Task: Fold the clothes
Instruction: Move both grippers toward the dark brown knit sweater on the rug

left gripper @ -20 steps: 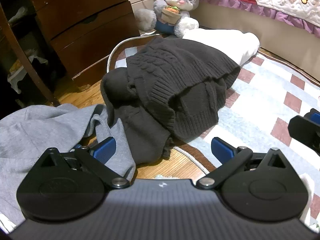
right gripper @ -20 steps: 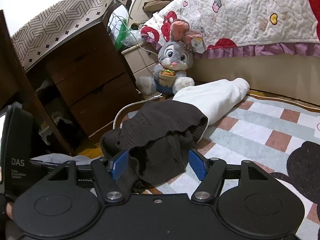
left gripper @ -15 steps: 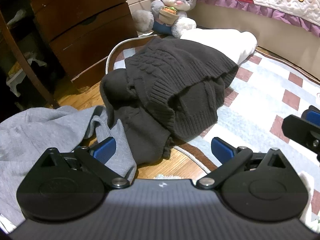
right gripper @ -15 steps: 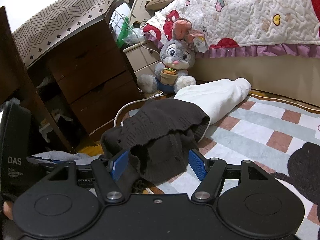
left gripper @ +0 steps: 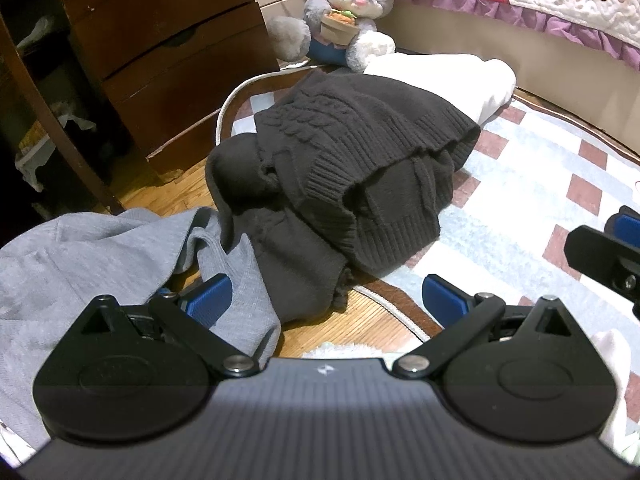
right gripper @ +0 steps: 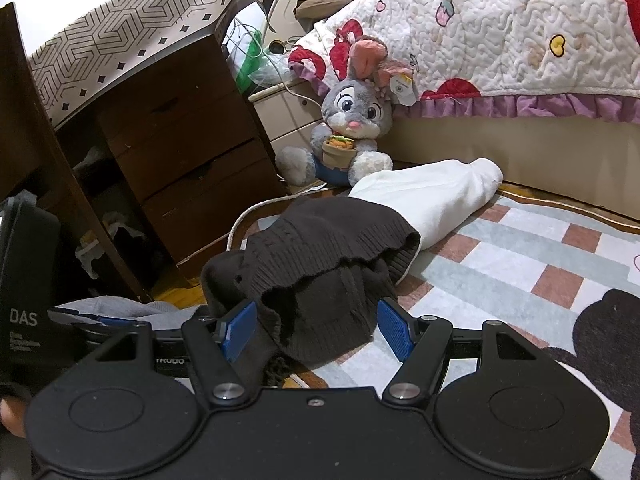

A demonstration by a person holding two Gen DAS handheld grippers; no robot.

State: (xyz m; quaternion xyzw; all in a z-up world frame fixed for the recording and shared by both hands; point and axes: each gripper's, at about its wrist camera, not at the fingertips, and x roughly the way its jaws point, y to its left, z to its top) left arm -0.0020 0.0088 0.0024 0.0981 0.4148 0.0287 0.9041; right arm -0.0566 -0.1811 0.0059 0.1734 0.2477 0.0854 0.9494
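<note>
A crumpled dark brown knit sweater [left gripper: 344, 184] lies in a heap at the edge of a checked rug [left gripper: 532, 184]. It partly covers a white garment [left gripper: 452, 76] behind it. A grey sweatshirt [left gripper: 100, 256] is spread on the wooden floor at the left. My left gripper [left gripper: 326, 298] hovers open in front of the pile, its left pad over the grey cloth. Nothing is gripped. My right gripper [right gripper: 316, 330] is open too, low in front of the brown sweater [right gripper: 324, 264], with empty jaws. Its finger [left gripper: 600, 248] shows at the right edge of the left wrist view.
A dark wooden drawer unit [right gripper: 180, 152] stands at the left. A plush rabbit [right gripper: 348, 124] sits against the bed base, under a quilted blanket [right gripper: 500, 28]. A white cable [left gripper: 228, 108] curves along the rug's edge. The rug [right gripper: 520, 256] stretches to the right.
Both grippers have edged forward toward the clothes pile, which looks slightly nearer. Both stay open, and the garments have not moved.
</note>
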